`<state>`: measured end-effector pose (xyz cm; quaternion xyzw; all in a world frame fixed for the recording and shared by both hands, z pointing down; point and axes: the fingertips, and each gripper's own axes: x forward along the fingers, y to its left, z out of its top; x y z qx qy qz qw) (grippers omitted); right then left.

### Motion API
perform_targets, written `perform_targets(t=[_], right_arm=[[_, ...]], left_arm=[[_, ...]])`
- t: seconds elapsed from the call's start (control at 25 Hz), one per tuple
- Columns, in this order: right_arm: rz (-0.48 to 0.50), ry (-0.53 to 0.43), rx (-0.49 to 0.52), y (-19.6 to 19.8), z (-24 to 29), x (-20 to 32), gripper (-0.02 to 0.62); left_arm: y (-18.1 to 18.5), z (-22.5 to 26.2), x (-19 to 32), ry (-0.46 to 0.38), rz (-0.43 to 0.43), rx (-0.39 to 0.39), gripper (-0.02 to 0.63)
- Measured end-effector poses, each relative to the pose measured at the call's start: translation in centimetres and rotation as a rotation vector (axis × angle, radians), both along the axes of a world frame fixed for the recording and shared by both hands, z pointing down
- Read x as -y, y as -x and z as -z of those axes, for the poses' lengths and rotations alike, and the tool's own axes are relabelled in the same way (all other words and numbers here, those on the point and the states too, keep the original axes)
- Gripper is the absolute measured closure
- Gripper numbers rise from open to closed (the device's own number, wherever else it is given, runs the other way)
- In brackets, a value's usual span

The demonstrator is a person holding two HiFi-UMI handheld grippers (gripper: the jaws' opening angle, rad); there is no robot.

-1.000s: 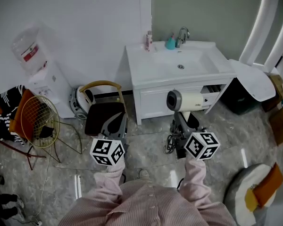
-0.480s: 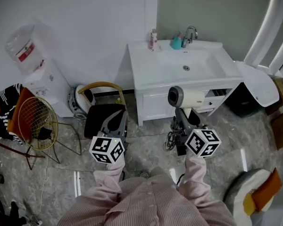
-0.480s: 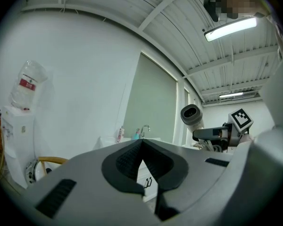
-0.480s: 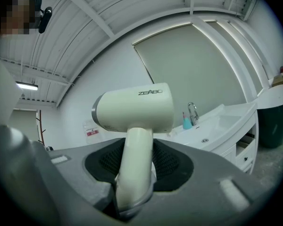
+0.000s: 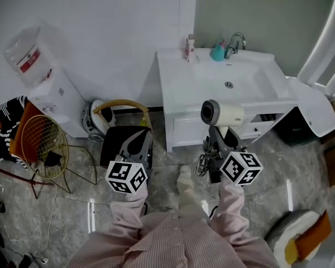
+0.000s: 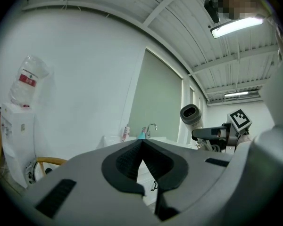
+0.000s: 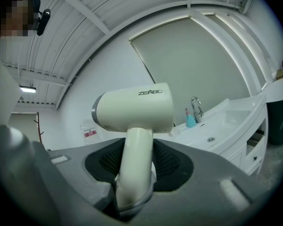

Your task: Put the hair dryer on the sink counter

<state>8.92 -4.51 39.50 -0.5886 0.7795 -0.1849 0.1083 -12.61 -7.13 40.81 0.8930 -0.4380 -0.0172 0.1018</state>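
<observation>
Black ribbed pads (image 7: 167, 165) of the right gripper (image 7: 137, 161) clamp the cream handle of the hair dryer (image 7: 134, 108). We see the handle upright between the two jaws. The barrel lies crosswise above them, its grey-ringed end to the left in the right gripper view.

The left gripper (image 6: 142, 144) holds nothing. Its jaws meet at the tips, leaving only a narrow slit lower down, through which we glimpse white cabinet.

Behind each gripper sits its marker cube (image 5: 127, 177), and behind the cubes we see the person's pink striped sleeves (image 5: 230, 202). A dark cord bundle (image 5: 202, 164) hangs just beside the right gripper.

In the head view the hair dryer is in the air in front of the white vanity cabinet (image 5: 187, 128). It is below the front edge of the sink counter (image 5: 178, 78) and does not rest on it.

The counter carries a basin (image 5: 230, 78). Along its back edge stand a chrome faucet (image 5: 235, 41), a teal bottle (image 5: 217, 52) just beside the faucet, and a small bottle (image 5: 190, 48) further left. One drawer (image 5: 255, 128) at the cabinet's right stands slightly open.

Well to the left, against the white wall, we note a water dispenser (image 5: 53, 100) topped by an inverted bottle. A yellow wire frame (image 5: 42, 144) stands near it on the grey marbled floor (image 5: 167, 175).
</observation>
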Motion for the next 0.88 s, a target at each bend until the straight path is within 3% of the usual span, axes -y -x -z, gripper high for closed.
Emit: perform_targets(t=[0.32,0.88], right_arm=[[0.033,0.028,0.019,-1.8,-0.9,9.5,0.434],[0.127,0.113,0.044,-5.4,-2.5,24.6,0.434]], left_arm=[[-1.4,-1.2,8.3,0.038,0.041,-0.004,0.608],[-7.0,-2.9,21.6,0.122,0.080,-0.043,0.609]])
